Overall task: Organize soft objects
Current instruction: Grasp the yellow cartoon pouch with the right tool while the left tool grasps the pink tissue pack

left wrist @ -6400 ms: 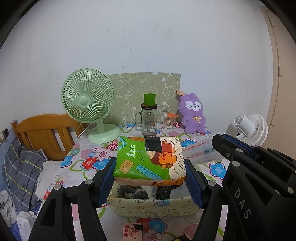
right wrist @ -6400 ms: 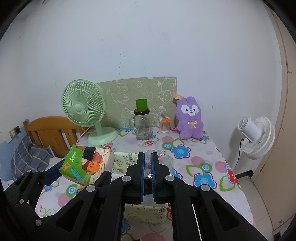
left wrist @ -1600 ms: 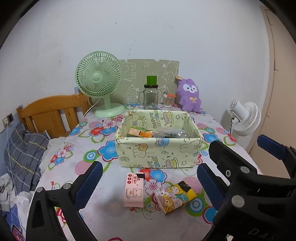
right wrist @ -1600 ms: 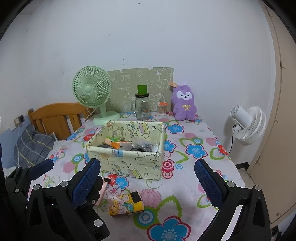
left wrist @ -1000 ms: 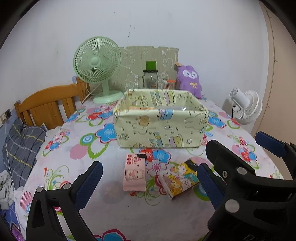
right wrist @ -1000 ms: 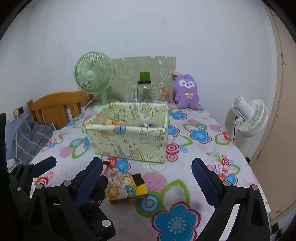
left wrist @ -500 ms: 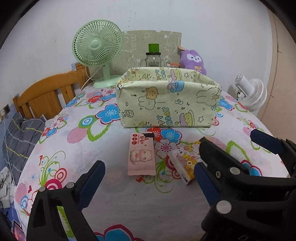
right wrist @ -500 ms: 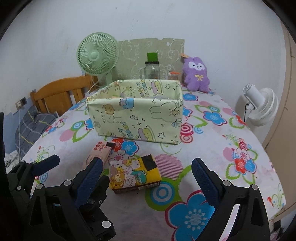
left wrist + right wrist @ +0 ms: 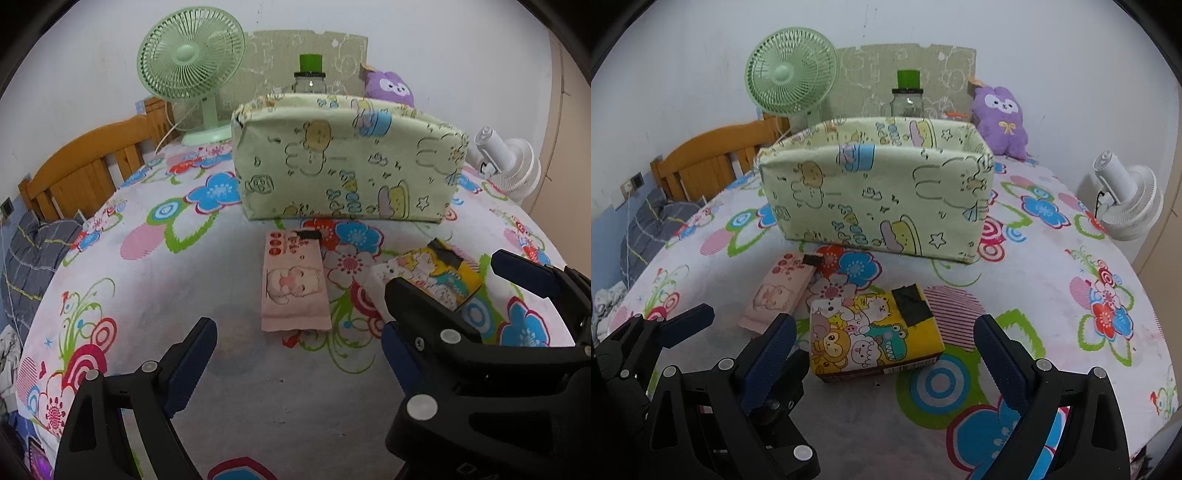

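Right wrist view | my right hand-held gripper (image 9: 882, 345) gaping over yellow tissue pack (image 9: 873, 332) bottom centre | left hand-held gripper (image 9: 299, 354) wide too, pink tissue pack (image 9: 293, 286) mid-frame | reaching step, next: drop, squeeze, lift into fabric bin (image 9: 875, 192)

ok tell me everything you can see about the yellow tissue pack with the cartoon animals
The yellow tissue pack is a soft, plastic-wrapped block printed with cartoon animals, with a black patch on top at its far end. It lies flat on the floral tablecloth, in front of the fabric box, between the right tool's open fingers, untouched.
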The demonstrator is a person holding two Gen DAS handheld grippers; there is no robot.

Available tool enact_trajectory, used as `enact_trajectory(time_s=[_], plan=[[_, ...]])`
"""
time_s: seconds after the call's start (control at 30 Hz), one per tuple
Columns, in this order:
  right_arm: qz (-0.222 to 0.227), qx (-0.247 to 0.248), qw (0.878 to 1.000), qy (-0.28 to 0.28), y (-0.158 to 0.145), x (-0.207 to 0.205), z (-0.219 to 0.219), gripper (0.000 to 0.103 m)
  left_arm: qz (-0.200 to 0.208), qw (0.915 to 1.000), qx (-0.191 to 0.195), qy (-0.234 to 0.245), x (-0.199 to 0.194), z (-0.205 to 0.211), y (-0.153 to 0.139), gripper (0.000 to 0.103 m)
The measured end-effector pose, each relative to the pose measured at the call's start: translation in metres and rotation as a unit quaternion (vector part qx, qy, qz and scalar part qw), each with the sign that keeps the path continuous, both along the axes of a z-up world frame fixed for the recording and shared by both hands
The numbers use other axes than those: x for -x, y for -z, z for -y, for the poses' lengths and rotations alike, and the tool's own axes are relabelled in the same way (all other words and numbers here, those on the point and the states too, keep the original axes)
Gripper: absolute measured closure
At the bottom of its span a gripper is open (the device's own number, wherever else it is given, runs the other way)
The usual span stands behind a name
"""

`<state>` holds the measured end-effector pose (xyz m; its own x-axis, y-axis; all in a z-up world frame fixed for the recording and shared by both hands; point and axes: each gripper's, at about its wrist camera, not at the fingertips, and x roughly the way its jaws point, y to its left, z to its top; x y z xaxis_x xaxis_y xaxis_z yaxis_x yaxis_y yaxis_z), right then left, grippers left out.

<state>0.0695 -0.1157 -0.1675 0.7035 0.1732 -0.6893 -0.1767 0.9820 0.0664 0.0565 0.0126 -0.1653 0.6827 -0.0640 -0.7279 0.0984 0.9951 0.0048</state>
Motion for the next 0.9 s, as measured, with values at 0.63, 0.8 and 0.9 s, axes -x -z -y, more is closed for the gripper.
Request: enact_trajectory(time_s=[0.63,0.8,0.9], plan=[[-0.045,-0.023,0.999,0.007,0.016,-0.020,0.005,0.025,-0.011,0.9999,-0.008,0.004,-0.011,0.006,0.002,0.011],[-0.037,-0.033,0.999,0.010,0.009,-0.021,0.012,0.025,-0.006,1.0000,-0.004,-0.001,-0.017,0.008,-0.003,0.011],[-0.028,-0.038,0.999,0.011,0.003,-0.023,0.014,0.025,0.004,1.0000,-0.004,-0.002,-0.020,0.008,-0.008,0.010]])
